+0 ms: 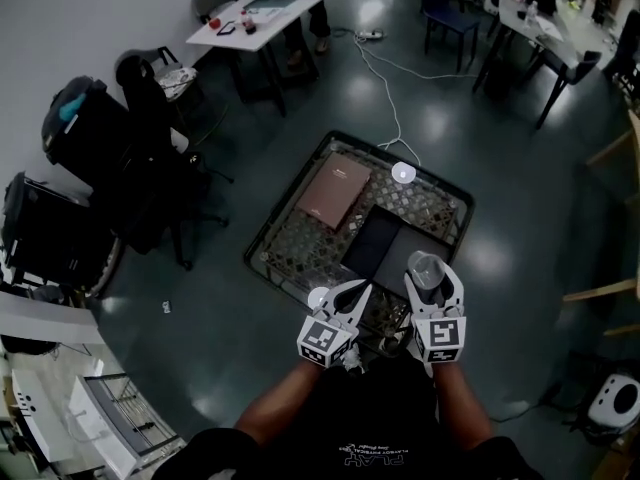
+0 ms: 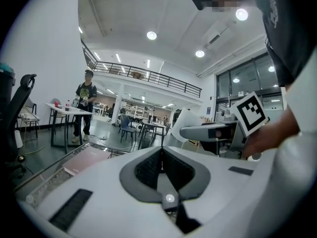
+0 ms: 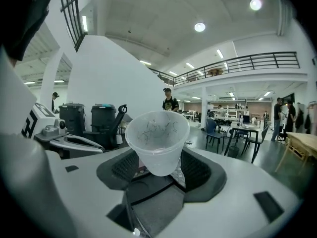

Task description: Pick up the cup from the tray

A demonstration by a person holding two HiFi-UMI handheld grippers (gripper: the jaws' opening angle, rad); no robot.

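A clear plastic cup (image 1: 426,267) is held between the jaws of my right gripper (image 1: 433,281), lifted over the near right part of the black mesh tray (image 1: 263,239) on the floor. In the right gripper view the cup (image 3: 157,139) stands upright, mouth up, with the right gripper (image 3: 159,168) shut on its lower half. My left gripper (image 1: 350,294) hangs just to the left, over the tray's near edge, jaws together and empty. In the left gripper view the left gripper (image 2: 161,156) is shut, and the cup (image 2: 185,121) shows to the right.
On the tray lie a brown book (image 1: 334,190), dark flat notebooks (image 1: 390,247) and a small white round device (image 1: 403,173). Black chairs and bins (image 1: 90,158) stand at the left. A white table (image 1: 255,15) is behind, a cable (image 1: 385,78) crosses the floor, and a person (image 2: 85,105) stands far off.
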